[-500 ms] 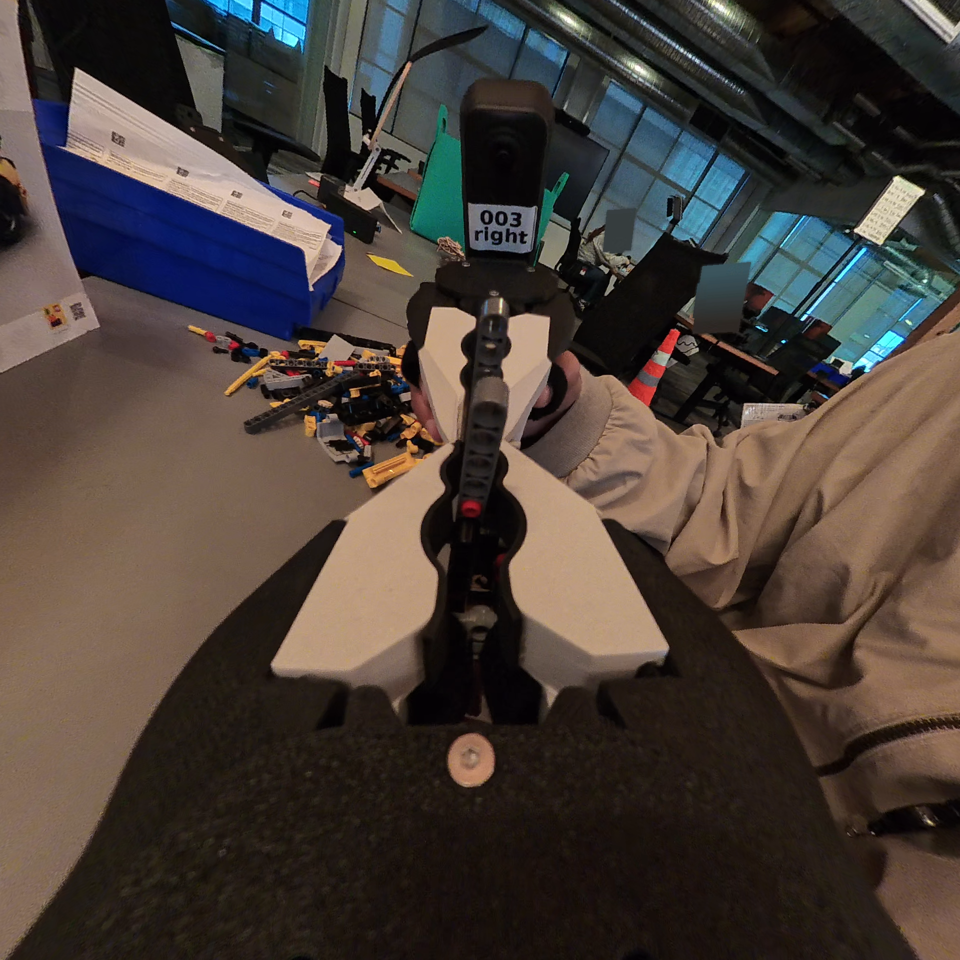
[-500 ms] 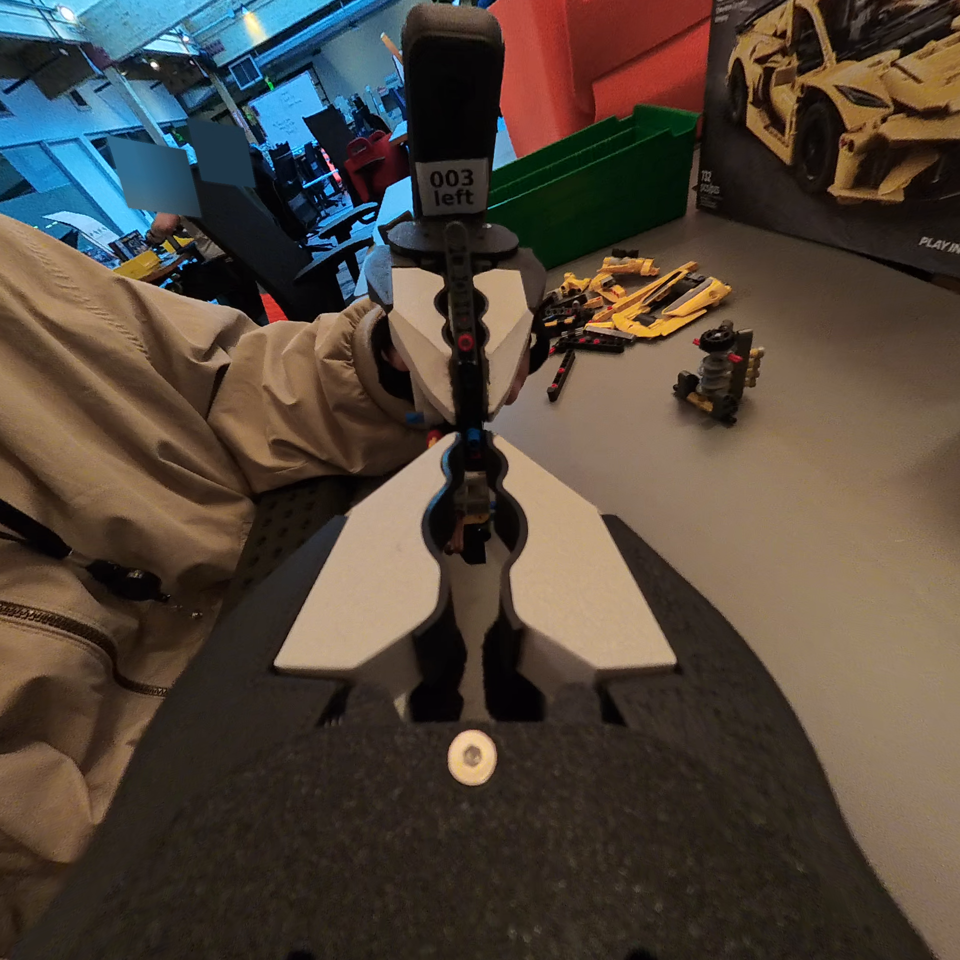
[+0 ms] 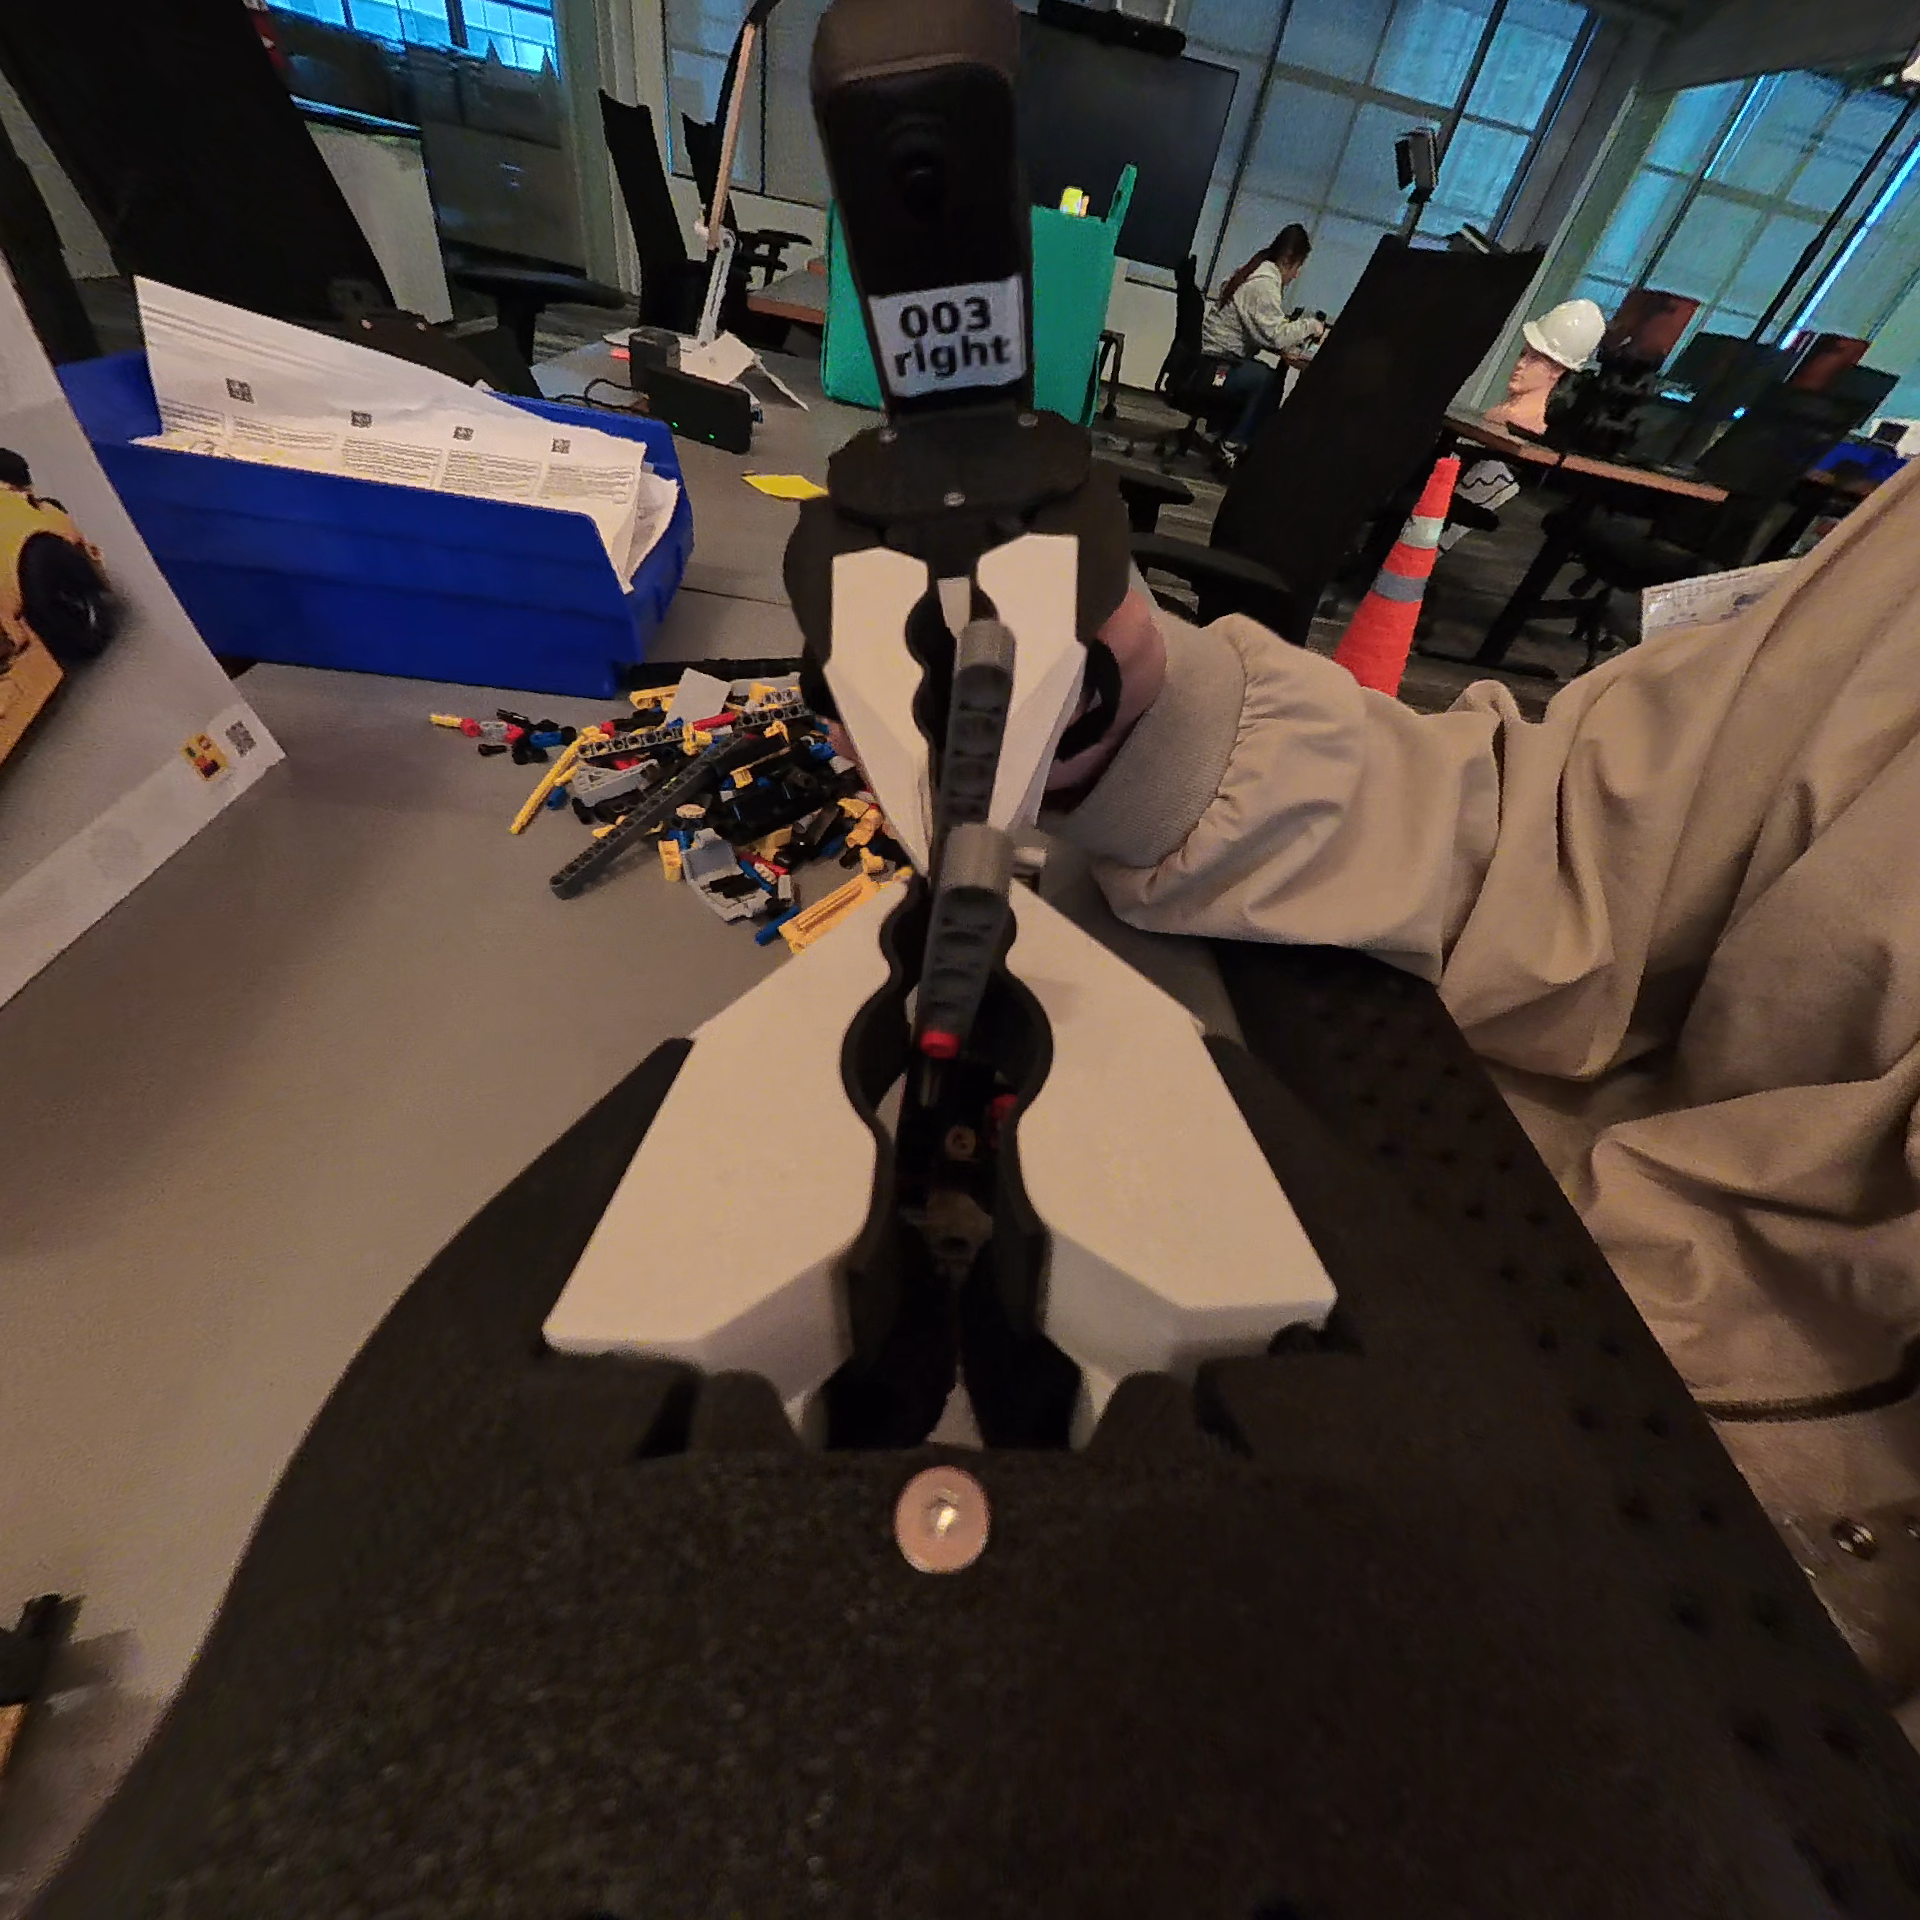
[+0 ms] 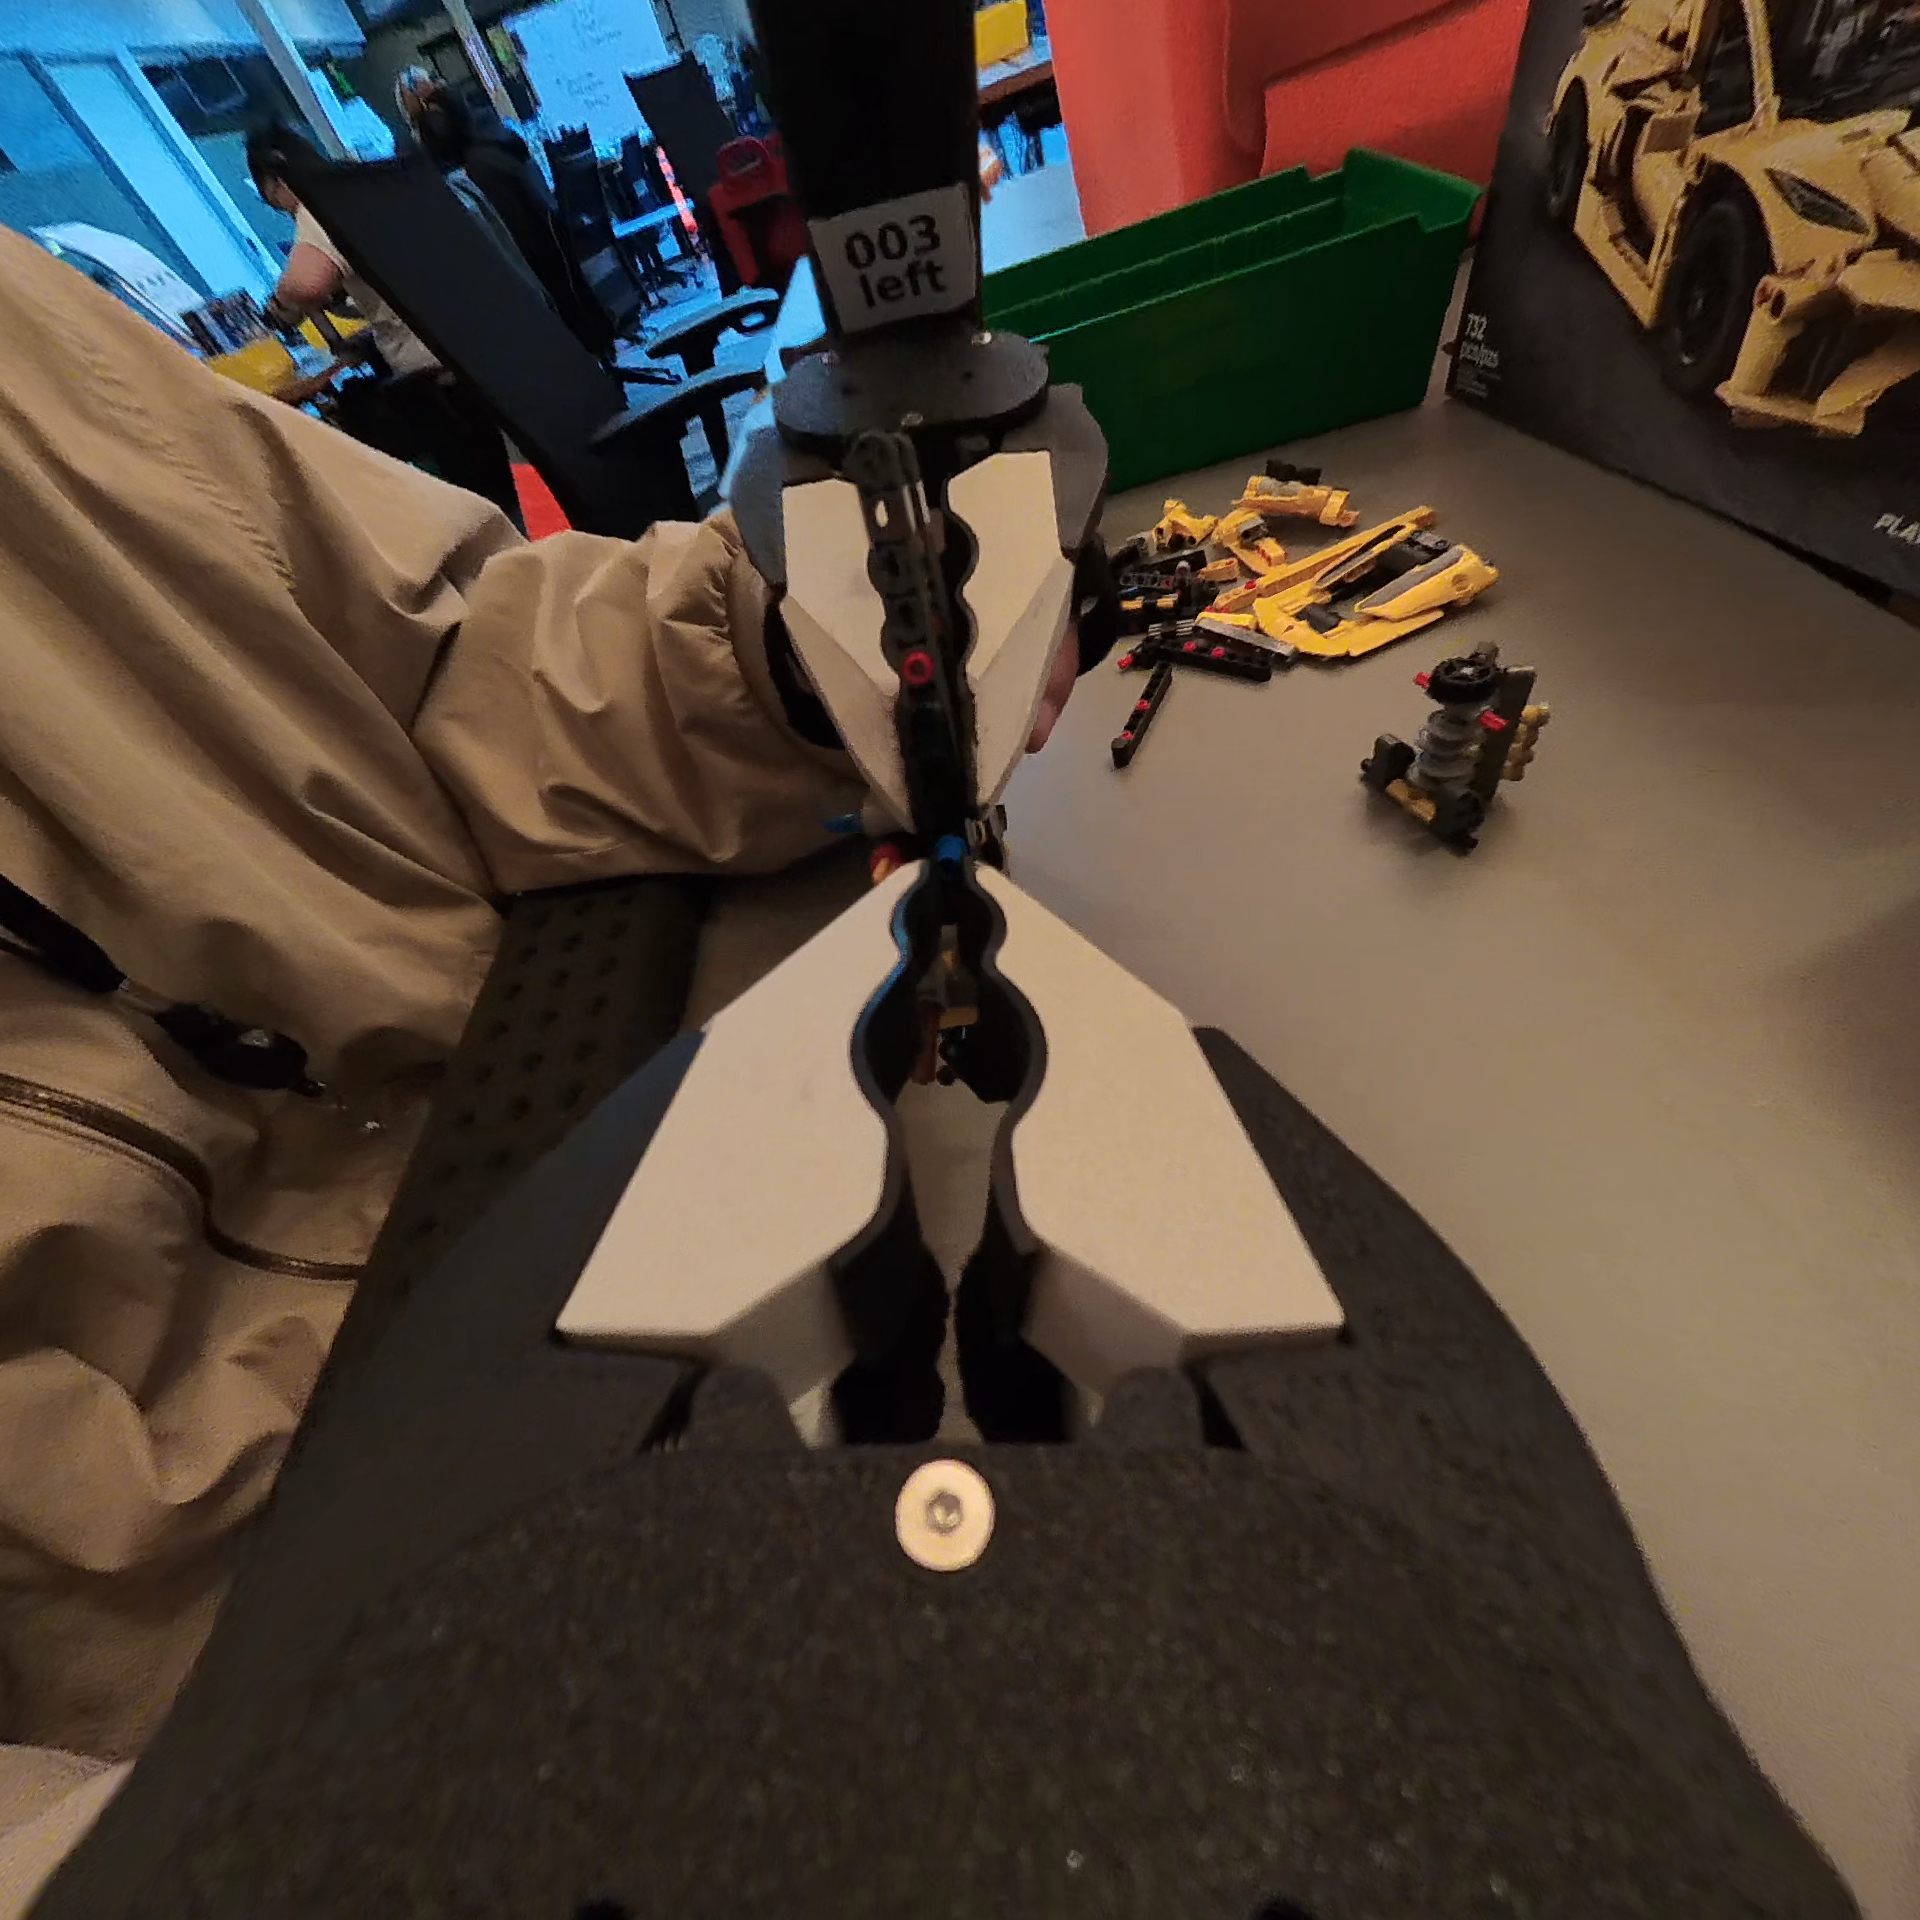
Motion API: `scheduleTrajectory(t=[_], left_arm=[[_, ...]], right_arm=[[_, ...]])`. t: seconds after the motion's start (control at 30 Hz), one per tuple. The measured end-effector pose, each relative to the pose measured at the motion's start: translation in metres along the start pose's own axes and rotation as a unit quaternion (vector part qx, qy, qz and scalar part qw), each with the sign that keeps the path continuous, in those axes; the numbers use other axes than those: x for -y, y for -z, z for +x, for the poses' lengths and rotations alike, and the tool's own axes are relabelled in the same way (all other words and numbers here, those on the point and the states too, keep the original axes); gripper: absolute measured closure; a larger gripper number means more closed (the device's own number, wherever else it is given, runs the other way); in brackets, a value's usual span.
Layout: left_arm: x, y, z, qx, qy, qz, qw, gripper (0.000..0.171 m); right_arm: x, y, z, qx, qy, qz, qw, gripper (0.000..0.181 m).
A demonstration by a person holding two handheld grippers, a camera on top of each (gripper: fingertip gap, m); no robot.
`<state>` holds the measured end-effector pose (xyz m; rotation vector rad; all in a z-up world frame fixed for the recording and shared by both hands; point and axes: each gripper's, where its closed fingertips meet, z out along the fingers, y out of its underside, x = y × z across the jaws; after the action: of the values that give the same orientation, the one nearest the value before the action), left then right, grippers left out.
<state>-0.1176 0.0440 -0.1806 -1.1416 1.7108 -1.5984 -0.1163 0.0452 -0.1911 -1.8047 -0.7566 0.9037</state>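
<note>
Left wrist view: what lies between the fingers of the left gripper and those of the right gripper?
A dark grey beam spans the gap; left gripper and right gripper each clamp one end. The left wrist view shows it.

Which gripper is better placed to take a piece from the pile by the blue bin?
Right, probably: the right gripper is just beside that pile near the blue bin; the left gripper is farther. Both are shut on the beam assembly, though.
</note>
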Motion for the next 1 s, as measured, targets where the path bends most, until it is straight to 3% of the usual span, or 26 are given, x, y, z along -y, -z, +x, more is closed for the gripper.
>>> scheduleTrajectory(t=[0.17, 0.23, 0.3, 0.37, 0.47, 0.57, 1.0], left_arm=[[-0.003, 0.008, -0.009, 0.030, -0.008, -0.018, 0.999, 0.163], [0.003, 0.014, -0.013, 0.022, 0.022, 0.010, 0.999, 0.164], [0.011, 0.011, -0.011, 0.014, 0.031, 0.032, 0.999, 0.164], [0.006, 0.007, -0.011, 0.020, 0.024, 0.020, 0.999, 0.163], [0.005, 0.006, -0.007, 0.010, 0.029, 0.021, 0.999, 0.163], [0.003, 0.004, -0.004, 0.011, 0.018, 0.009, 1.000, 0.163], [-0.005, -0.002, -0.003, 0.003, 0.025, -0.004, 1.000, 0.163]], right_arm=[[0.005, 0.010, 0.007, -0.028, 0.012, 0.013, 0.999, 0.181], [0.018, 0.031, 0.009, -0.012, -0.029, 0.074, 0.997, 0.181], [0.015, 0.034, 0.021, -0.048, -0.029, 0.083, 0.995, 0.181], [0.016, 0.024, 0.015, -0.038, -0.018, 0.085, 0.996, 0.154], [0.008, 0.002, 0.004, -0.016, 0.000, 0.048, 0.999, 0.151], [0.006, -0.009, 0.001, -0.010, 0.008, 0.033, 0.999, 0.165], [-0.001, -0.006, 0.004, -0.022, 0.013, 0.027, 0.999, 0.177]])
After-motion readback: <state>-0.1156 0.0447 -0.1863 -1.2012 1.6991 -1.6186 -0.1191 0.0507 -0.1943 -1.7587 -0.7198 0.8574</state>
